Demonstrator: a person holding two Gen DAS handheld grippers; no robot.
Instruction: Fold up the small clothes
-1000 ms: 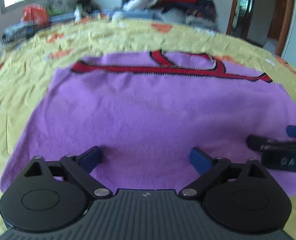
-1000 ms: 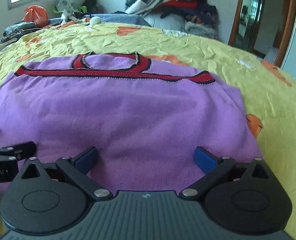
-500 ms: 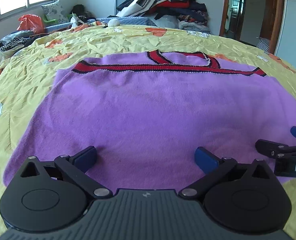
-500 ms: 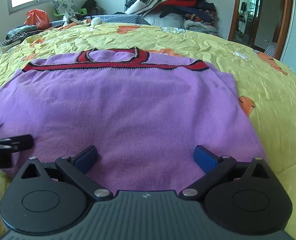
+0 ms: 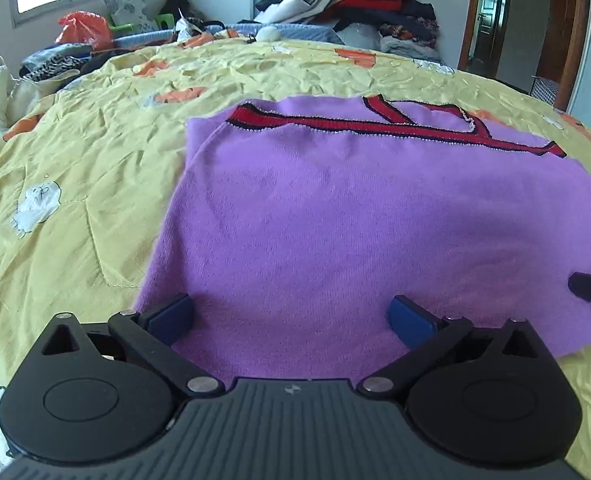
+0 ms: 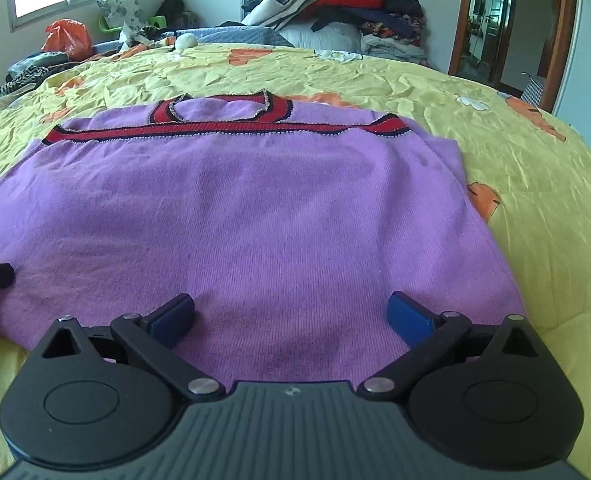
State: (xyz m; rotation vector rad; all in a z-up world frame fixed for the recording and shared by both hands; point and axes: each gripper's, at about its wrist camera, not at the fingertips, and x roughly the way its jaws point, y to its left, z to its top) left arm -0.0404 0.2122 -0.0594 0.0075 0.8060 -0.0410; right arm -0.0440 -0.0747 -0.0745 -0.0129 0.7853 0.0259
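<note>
A small purple knit top (image 5: 359, 216) (image 6: 255, 216) with red and black trim lies flat on a yellow bedspread (image 5: 75, 184) (image 6: 535, 200), its neckline at the far side. My left gripper (image 5: 291, 316) hovers open over the near hem toward the garment's left edge, with nothing between its blue pads. Over the near hem toward the right edge, my right gripper (image 6: 291, 316) also stands open and holds nothing. Each view catches the tip of the other gripper at its side edge.
A heap of clothes (image 5: 355, 4) (image 6: 335, 4) is piled at the head of the bed. An orange bag (image 6: 65, 38) and cushions sit by the window at the far left. A doorway (image 6: 483, 24) opens at the far right.
Both grippers have drifted apart: the left one moved left toward the garment's left edge, the right one toward its right edge. Both stay open; the top lies unmoved.
</note>
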